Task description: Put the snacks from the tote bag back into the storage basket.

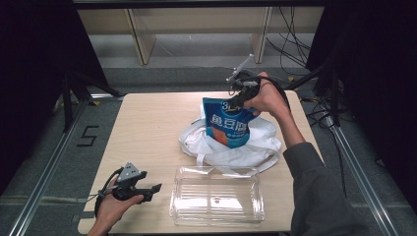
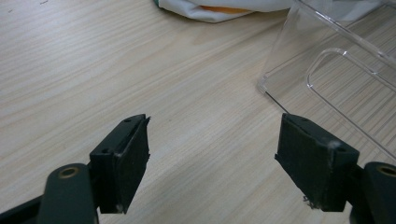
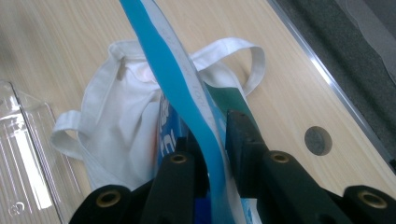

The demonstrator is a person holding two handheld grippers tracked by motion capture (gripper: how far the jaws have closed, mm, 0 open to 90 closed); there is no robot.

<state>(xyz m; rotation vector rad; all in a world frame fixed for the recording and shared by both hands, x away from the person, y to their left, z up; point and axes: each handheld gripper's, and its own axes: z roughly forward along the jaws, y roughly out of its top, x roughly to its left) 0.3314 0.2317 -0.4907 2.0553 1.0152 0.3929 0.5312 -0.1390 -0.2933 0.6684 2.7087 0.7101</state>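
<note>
The snack pouch (image 1: 227, 124) was bright blue with large white characters across its front and an orange patch near the bottom; seen edge-on in the right gripper view, its top seam showed pale blue and white. The cloth bag (image 1: 231, 145) under it was plain white. The tray (image 1: 217, 196) at the near edge was clear and colourless. The desk (image 1: 147, 132) was pale wood with fine straight grain. Both claws were black, the left claw (image 2: 212, 161) and the right claw (image 3: 215, 149) alike.

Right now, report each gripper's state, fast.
Left gripper: open, holding nothing, low over the table.
Right gripper: shut on the blue snack pouch, above the white bag.
</note>
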